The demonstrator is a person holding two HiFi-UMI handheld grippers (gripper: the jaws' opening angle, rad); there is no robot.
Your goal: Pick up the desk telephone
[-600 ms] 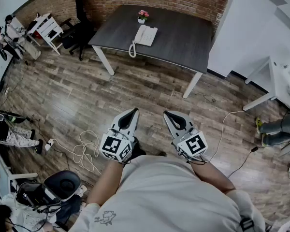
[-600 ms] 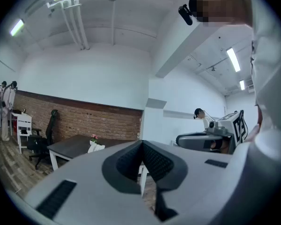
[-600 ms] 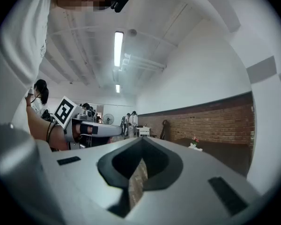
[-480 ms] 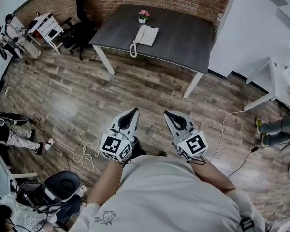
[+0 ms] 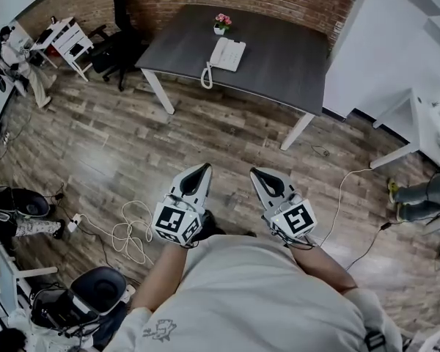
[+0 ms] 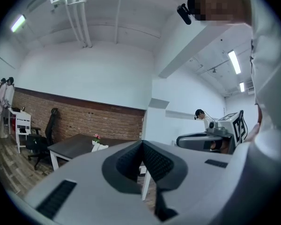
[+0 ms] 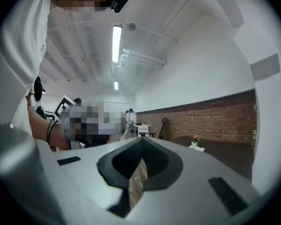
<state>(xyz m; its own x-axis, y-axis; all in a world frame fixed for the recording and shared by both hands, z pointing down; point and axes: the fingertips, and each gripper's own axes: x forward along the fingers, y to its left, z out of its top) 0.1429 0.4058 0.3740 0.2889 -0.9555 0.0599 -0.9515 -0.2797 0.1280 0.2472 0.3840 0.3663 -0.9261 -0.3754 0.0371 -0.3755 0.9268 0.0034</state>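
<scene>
A white desk telephone (image 5: 226,53) with a curly cord hanging over the edge lies on a dark table (image 5: 279,61) far ahead of me, by the brick wall. It shows small in the left gripper view (image 6: 99,146) and the right gripper view (image 7: 197,147). My left gripper (image 5: 202,170) and right gripper (image 5: 255,173) are held level close to my body, side by side, well short of the table. Both are shut with nothing between the jaws.
A small pot of pink flowers (image 5: 220,23) stands behind the phone. A black office chair (image 5: 121,35) and a white chair (image 5: 70,44) stand left of the table. White cables (image 5: 128,233) lie on the wood floor. A white desk (image 5: 418,123) is at the right. People stand at the sides.
The table and telephone have shifted slightly right and up in the head view as my head moved. The person at the far left has moved. Both grippers keep their pose.
</scene>
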